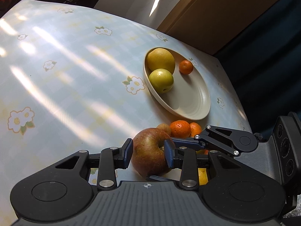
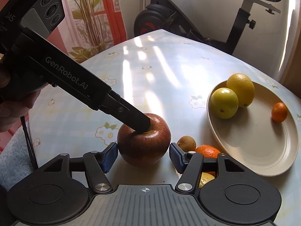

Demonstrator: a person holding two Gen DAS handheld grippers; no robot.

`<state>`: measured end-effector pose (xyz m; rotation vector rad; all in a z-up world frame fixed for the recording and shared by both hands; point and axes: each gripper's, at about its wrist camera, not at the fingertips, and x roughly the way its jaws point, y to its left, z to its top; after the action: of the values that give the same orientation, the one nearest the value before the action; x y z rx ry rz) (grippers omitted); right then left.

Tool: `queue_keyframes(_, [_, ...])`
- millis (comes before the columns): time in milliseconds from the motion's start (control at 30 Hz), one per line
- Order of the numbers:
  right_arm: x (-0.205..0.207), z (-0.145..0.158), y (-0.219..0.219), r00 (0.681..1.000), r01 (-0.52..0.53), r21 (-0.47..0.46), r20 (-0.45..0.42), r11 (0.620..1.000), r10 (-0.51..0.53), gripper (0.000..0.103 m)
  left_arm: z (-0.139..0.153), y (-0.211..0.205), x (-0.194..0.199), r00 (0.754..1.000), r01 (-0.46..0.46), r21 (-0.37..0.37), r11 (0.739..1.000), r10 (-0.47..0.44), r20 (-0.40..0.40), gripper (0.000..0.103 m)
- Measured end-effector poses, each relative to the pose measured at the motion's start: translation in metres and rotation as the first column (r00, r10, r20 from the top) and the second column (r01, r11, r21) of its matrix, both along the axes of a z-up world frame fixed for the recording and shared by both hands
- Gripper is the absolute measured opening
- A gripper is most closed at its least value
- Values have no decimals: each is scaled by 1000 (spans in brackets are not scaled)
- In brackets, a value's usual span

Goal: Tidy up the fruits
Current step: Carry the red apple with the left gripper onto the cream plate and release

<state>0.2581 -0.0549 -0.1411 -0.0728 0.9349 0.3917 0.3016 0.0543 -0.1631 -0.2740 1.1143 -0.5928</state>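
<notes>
Left gripper (image 1: pixel 148 154) is closed narrowly on the red apple (image 1: pixel 146 146). One blue pad lies against the apple's flank and the other sits in its stem hollow, with the fruit resting on the flowered tablecloth (image 1: pixel 65 75). From the right wrist view we see that same gripper coming down at a slant from the upper left. A person's hand (image 2: pixel 13 109) holds its grip, and its dark finger is planted in the top of the apple.

Our right gripper (image 2: pixel 144 156) stands half open around the same apple, a pad close to each flank. We cannot tell whether those pads press on the skin or only stand beside it.

Just past the right gripper's right pad lie a brown kiwi-like fruit (image 2: pixel 186 143) and a mandarin (image 2: pixel 207 151). Partly hidden under that finger's linkage is a yellow fruit (image 2: pixel 206 180). Farther ahead and to the right of both grippers sits a cream oval plate (image 2: pixel 254 150). A large yellow citrus (image 2: pixel 240 89) and a green apple (image 2: pixel 223 102) touch each other at its far left end, and a small mandarin (image 2: pixel 279 112) lies apart from them.
</notes>
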Motion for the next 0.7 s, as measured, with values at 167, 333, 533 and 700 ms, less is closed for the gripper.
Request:
queue_keyframes(167, [-3, 0, 2, 1000, 1, -8, 18, 1000, -1, 55, -2, -3, 0, 1000, -10, 1, 1000, 10, 0, 38])
queue_keyframes(333, [-10, 13, -10, 996, 34, 32, 86, 999, -37, 55, 9, -8, -1, 999, -7, 5, 1000, 7, 37, 38])
queue_keyframes(533, [-6, 41, -35, 985, 65, 39, 159, 997, -70, 55, 42, -27, 7, 992, 23, -1, 1000, -23, 127, 38])
queue_keyframes(700, [8, 69, -65, 970, 111, 32, 213, 993, -116, 55, 69, -54, 28, 980, 59, -5, 998, -57, 192, 38])
